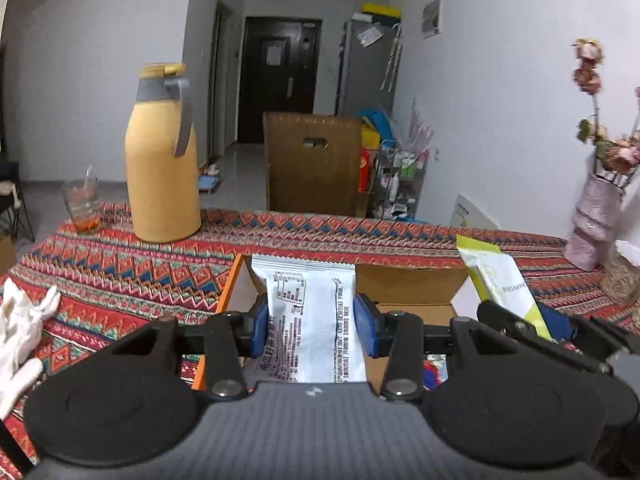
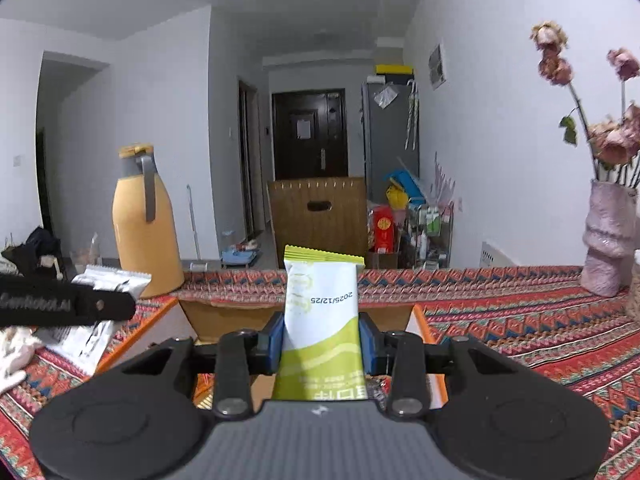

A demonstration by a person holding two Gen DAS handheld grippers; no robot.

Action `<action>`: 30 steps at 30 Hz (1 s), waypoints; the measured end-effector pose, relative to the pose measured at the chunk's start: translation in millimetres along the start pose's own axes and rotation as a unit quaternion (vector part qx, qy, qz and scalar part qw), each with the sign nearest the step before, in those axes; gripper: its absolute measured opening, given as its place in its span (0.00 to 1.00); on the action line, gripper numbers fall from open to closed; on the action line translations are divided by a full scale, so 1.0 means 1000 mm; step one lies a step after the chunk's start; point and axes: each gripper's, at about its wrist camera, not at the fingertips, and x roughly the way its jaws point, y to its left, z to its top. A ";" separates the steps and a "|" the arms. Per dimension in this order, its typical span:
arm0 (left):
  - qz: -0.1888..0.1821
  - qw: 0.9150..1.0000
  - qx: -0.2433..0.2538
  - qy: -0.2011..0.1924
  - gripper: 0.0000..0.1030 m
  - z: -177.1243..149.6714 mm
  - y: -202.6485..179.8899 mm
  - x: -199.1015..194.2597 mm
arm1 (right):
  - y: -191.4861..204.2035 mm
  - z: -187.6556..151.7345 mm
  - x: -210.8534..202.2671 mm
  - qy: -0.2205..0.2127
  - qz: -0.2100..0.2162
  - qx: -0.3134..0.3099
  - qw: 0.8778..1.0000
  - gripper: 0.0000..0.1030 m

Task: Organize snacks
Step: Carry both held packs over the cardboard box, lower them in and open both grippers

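My left gripper (image 1: pixel 311 326) is shut on a white snack packet (image 1: pixel 308 312) with black print, held upright over an open cardboard box (image 1: pixel 412 284) with orange edges. At the right of that view the right gripper (image 1: pixel 528 320) holds a green-and-white snack packet (image 1: pixel 500 284). In the right wrist view my right gripper (image 2: pixel 320 340) is shut on that green-and-white packet (image 2: pixel 320 312), also above the box (image 2: pixel 224 316). The left gripper (image 2: pixel 96 304) with the white packet (image 2: pixel 112 280) shows at the left edge.
A patterned red tablecloth (image 1: pixel 120 272) covers the table. A tall orange thermos (image 1: pixel 162 160) and a glass (image 1: pixel 82 204) stand at the back left, a pink vase (image 2: pixel 608 236) with dried flowers at the right. A white glove (image 1: pixel 20 332) lies at the left. A wooden chair back (image 1: pixel 314 164) stands behind the table.
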 end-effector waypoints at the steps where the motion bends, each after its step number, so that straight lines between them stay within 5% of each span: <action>1: 0.001 1.000 -0.002 0.002 0.43 -0.001 0.001 0.006 | 0.000 -0.002 0.006 0.005 -0.001 0.001 1.000 0.36; 17: 0.003 0.999 -0.005 0.035 0.44 -0.028 0.014 0.054 | -0.010 -0.029 0.045 0.053 -0.009 0.018 0.998 0.37; 19: -0.001 0.999 -0.008 0.032 0.55 -0.028 0.015 0.051 | -0.010 -0.029 0.043 0.052 -0.009 0.021 0.998 0.37; 24: 0.008 1.000 -0.018 0.003 0.92 -0.027 0.016 0.037 | -0.018 -0.026 0.035 0.039 -0.019 0.036 0.998 0.88; 25: 0.011 1.000 -0.021 -0.001 1.00 -0.026 0.017 0.035 | -0.020 -0.025 0.033 0.035 -0.021 0.041 0.998 0.91; 27: 0.021 0.999 -0.026 -0.010 1.00 -0.025 0.018 0.031 | -0.023 -0.024 0.029 0.031 -0.024 0.049 0.998 1.00; 30: 0.024 0.999 -0.033 -0.008 1.00 -0.023 0.020 0.031 | -0.024 -0.024 0.023 0.025 -0.031 0.054 0.998 1.00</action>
